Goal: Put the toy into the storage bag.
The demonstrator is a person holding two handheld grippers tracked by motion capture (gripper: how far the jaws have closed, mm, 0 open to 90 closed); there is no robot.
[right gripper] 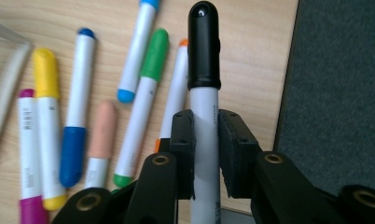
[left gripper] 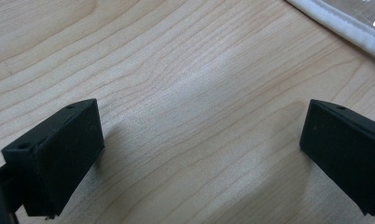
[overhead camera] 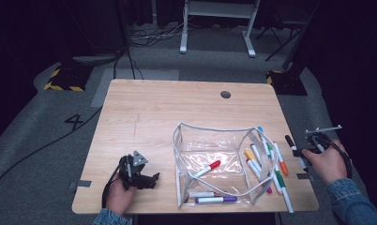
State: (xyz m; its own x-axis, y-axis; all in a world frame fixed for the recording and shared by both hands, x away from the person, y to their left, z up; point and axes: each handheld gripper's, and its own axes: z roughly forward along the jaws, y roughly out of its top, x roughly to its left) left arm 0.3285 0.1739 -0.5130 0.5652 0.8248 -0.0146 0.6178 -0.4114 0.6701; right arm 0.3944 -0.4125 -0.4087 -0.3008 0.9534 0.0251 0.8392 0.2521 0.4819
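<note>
My right gripper [right gripper: 205,154] is shut on a black-capped white marker [right gripper: 204,70], whose cap sticks out past the pads. In the high view that right gripper [overhead camera: 303,154] sits off the table's right edge, marker [overhead camera: 290,142] pointing up-left. Beneath it lie several loose markers [right gripper: 139,107] in yellow, blue, green, pink and orange. A clear pouch [overhead camera: 214,161] stands open mid-table with a red marker [overhead camera: 207,168] inside and a purple marker [overhead camera: 217,199] at its front. My left gripper [overhead camera: 149,180] rests open on the table's front left, bare wood between its fingers [left gripper: 59,154].
The loose markers [overhead camera: 275,168] lie in a cluster between the pouch and the table's right edge. A dark round hole [overhead camera: 225,94] marks the far side of the wooden table [overhead camera: 144,112]. Cables and a white stand's legs [overhead camera: 214,28] cross the floor behind.
</note>
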